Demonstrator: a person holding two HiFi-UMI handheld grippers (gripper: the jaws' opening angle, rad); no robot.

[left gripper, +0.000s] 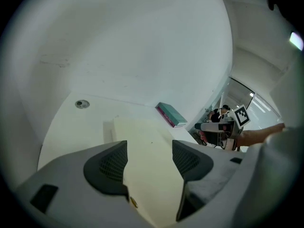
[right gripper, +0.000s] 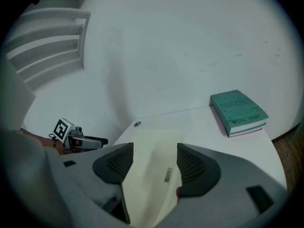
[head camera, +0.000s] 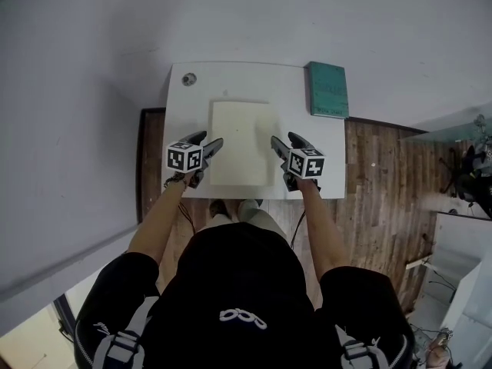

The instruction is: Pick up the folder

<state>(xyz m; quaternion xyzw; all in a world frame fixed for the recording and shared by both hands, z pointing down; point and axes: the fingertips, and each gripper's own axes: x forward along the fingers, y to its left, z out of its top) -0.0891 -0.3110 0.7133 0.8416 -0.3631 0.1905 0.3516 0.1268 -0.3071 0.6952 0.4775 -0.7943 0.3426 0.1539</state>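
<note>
A cream folder lies flat in the middle of the white table. My left gripper stands at its left edge and my right gripper at its right edge, both near the folder's front half. In the left gripper view the folder shows in the wide gap of the left gripper, whose pads stand clear of it. The right gripper view shows the same: folder in the gap of the right gripper, nothing pressed. Both are open.
A teal book lies at the table's back right corner. A round cable grommet sits at the back left. A grey wall runs behind the table, and wooden floor shows to the right. The person stands at the table's front edge.
</note>
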